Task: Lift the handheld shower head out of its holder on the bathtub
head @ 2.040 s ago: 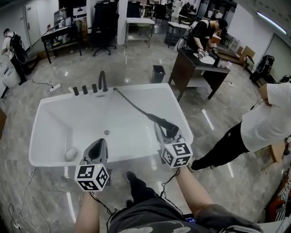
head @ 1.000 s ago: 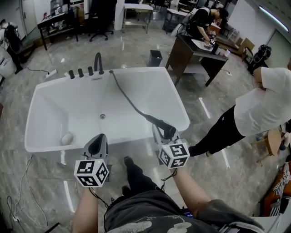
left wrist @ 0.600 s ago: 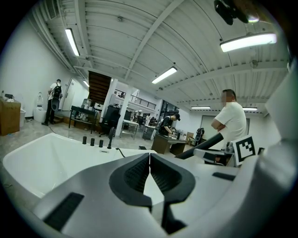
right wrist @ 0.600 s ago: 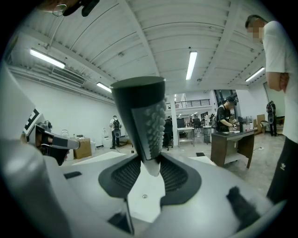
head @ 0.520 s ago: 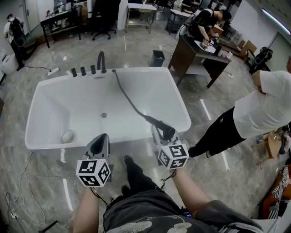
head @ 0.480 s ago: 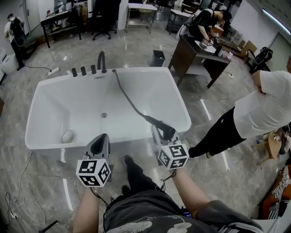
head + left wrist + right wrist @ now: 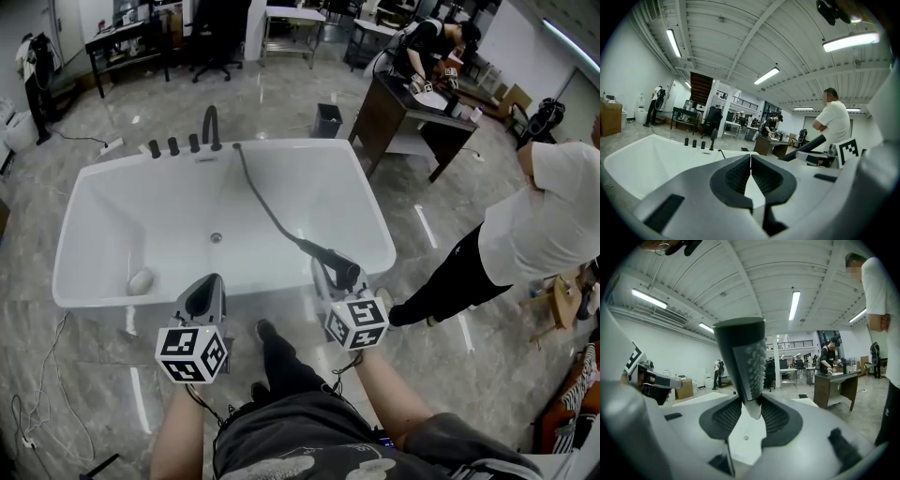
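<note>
My right gripper (image 7: 335, 274) is shut on the black handheld shower head (image 7: 343, 268), held over the near right rim of the white bathtub (image 7: 94, 302). In the right gripper view the shower head (image 7: 743, 357) stands upright between the jaws, its nozzle face turned right. Its dark hose (image 7: 270, 208) runs across the tub to the far rim beside the black faucet (image 7: 212, 127). My left gripper (image 7: 204, 298) hovers at the near rim, shut with nothing in it; its pads (image 7: 740, 173) meet in the left gripper view.
A pale rounded object (image 7: 141, 279) lies in the tub's near left corner. A person in a white shirt (image 7: 553, 216) stands right of the tub. Behind the tub are a dark desk (image 7: 412, 122) and a small bin (image 7: 326, 120).
The head view has shifted, so the tub sits slightly higher in the picture than two seconds ago. Both grippers hold about the same places, and the right one keeps its grip on the shower head.
</note>
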A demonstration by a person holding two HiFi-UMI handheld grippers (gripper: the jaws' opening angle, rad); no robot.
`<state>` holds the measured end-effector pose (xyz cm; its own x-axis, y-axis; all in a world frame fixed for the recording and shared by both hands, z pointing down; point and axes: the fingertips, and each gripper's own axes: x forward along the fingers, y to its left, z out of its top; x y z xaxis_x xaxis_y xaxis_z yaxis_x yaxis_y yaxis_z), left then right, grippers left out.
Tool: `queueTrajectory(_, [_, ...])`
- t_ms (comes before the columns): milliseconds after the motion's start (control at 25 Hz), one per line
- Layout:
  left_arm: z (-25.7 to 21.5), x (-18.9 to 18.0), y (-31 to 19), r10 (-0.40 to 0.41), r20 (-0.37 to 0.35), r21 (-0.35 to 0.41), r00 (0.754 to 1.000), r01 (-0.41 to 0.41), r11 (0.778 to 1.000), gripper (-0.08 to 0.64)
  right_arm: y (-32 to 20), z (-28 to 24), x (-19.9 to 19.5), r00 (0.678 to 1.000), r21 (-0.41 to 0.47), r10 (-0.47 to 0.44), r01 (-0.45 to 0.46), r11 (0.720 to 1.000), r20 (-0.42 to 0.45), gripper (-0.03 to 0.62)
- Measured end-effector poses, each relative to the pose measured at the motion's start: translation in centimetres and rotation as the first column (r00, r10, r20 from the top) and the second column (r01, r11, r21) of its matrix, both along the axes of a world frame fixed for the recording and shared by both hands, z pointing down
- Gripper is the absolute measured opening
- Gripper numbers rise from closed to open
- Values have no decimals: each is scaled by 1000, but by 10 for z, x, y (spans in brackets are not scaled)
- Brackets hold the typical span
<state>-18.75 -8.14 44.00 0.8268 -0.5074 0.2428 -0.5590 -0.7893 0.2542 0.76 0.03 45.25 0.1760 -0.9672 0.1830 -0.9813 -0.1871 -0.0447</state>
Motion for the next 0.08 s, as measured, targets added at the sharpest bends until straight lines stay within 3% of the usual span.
queueTrajectory(80, [-2, 1, 0, 1, -1, 0, 1000, -1, 1000, 15, 0, -2, 2, 1000, 2, 2, -2, 1000, -4, 138])
